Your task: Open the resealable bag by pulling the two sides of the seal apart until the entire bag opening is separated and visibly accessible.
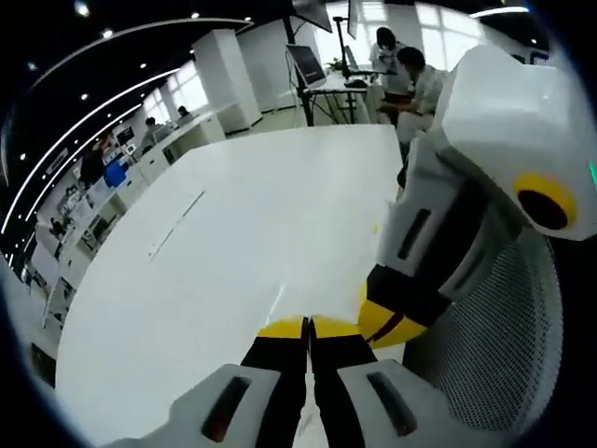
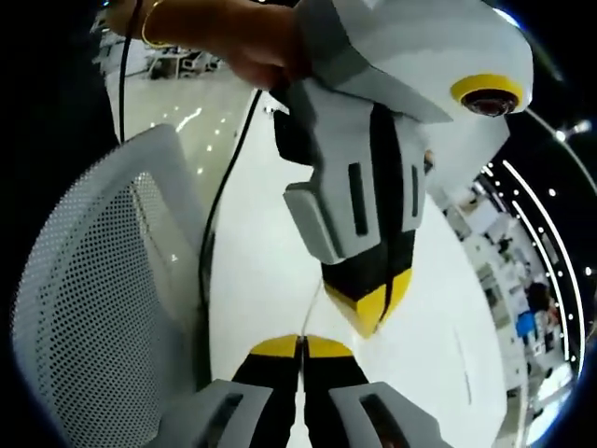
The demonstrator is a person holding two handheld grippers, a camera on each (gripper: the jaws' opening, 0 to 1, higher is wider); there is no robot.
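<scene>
Table [image 1: 233,233]: white, broad, spreading ahead of the left gripper and under both grippers; a faint line mark lies on it well ahead and to the left in the left gripper view.
Chair [image 2: 84,308]: white mesh back, close on the left of the right gripper; in the left gripper view it sits low on the right, behind the other gripper.
Right gripper [image 2: 300,343]: jaws pressed together, yellow tips meeting on a thin clear edge; in the left gripper view it comes in from the right, body tilted, tips pointing down toward the left gripper's tips.
Left gripper [image 1: 308,327]: jaws together, yellow tips closed on the same thin film; in the right gripper view it hangs from above, tips down, just ahead of the right gripper's tips.
Hand [image 2: 261,42]: wraps the top of the left gripper, a gold bangle on the wrist.
Cable [image 2: 219,205]: black, running down from the hand past the chair.
Bag [image 2: 308,313]: clear and hard to make out; only a thin edge shows between the two pairs of tips.
</scene>
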